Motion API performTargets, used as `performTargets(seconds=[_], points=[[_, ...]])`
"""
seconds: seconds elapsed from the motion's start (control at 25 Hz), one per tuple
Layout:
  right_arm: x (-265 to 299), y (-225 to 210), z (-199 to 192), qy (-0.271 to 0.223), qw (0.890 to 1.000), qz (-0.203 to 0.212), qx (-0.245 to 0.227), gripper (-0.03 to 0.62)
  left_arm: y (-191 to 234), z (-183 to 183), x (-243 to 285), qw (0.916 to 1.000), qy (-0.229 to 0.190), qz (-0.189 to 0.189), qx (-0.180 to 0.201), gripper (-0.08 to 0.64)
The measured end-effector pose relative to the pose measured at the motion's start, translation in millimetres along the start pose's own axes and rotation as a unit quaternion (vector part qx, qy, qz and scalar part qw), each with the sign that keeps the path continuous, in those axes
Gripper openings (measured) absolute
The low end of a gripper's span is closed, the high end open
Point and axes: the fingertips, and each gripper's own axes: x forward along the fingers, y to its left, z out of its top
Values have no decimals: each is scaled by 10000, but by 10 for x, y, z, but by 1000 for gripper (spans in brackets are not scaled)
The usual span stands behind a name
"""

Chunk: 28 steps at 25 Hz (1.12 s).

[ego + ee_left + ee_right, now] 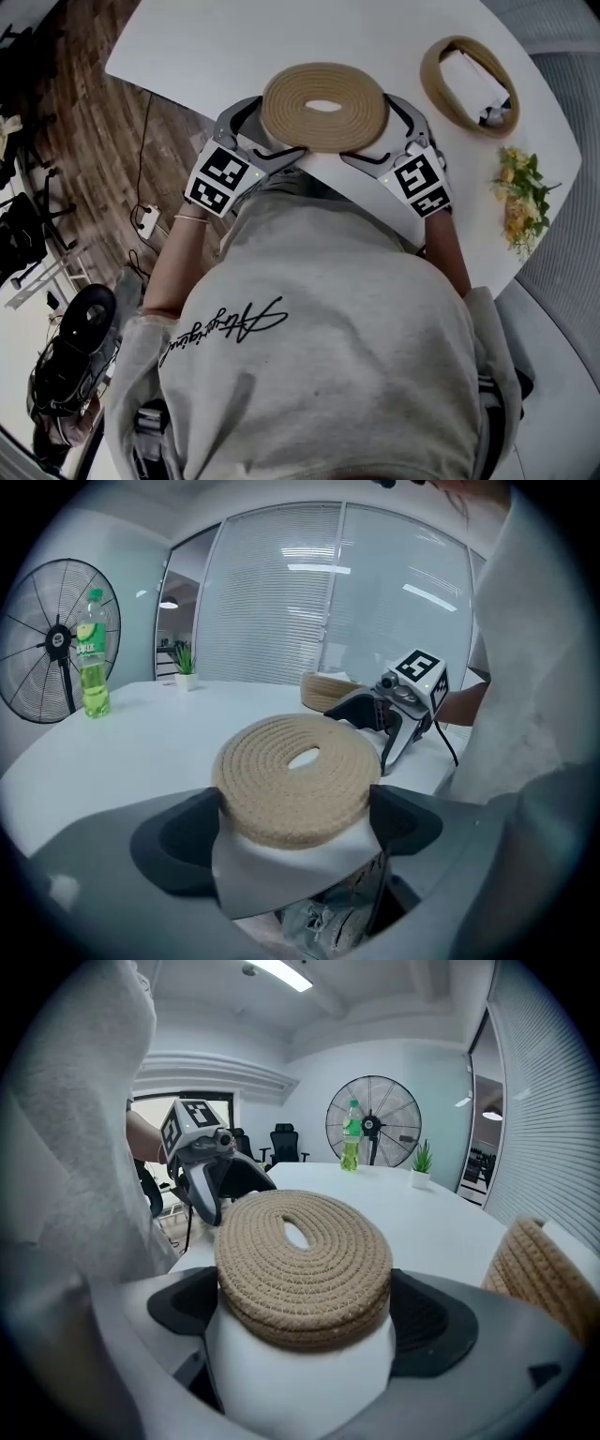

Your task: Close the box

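A flat round lid (323, 105) of coiled tan rope, with an oval hole in its middle, lies on the white table (281, 37) near its front edge. My left gripper (265, 134) straddles the lid's left side and my right gripper (382, 134) its right side. In the left gripper view the lid (295, 775) sits between wide-spread dark pads (192, 841); the right gripper view shows the lid (302, 1260) the same way. Both pairs of jaws stand open close beside the rim. The open woven box (436, 89), with white contents, stands at the back right.
Yellow flowers (520, 192) lie at the table's right edge. A green bottle (92, 663), a small potted plant (185, 667) and a standing fan (56, 639) are on the far side. The table's front edge is right under the grippers, against the person's body.
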Motion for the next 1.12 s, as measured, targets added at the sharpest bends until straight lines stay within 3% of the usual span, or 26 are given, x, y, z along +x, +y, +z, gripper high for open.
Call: performTargets(seconds=[0.52,1.12], points=[[-131,-105,118,-192,9997,-107,93,571,6,295,-75,9991,-302,87,269,486],[-470,-306,360,-331,9951,-896,255,571,47,820,-95,9939,-559,-294,908,486]])
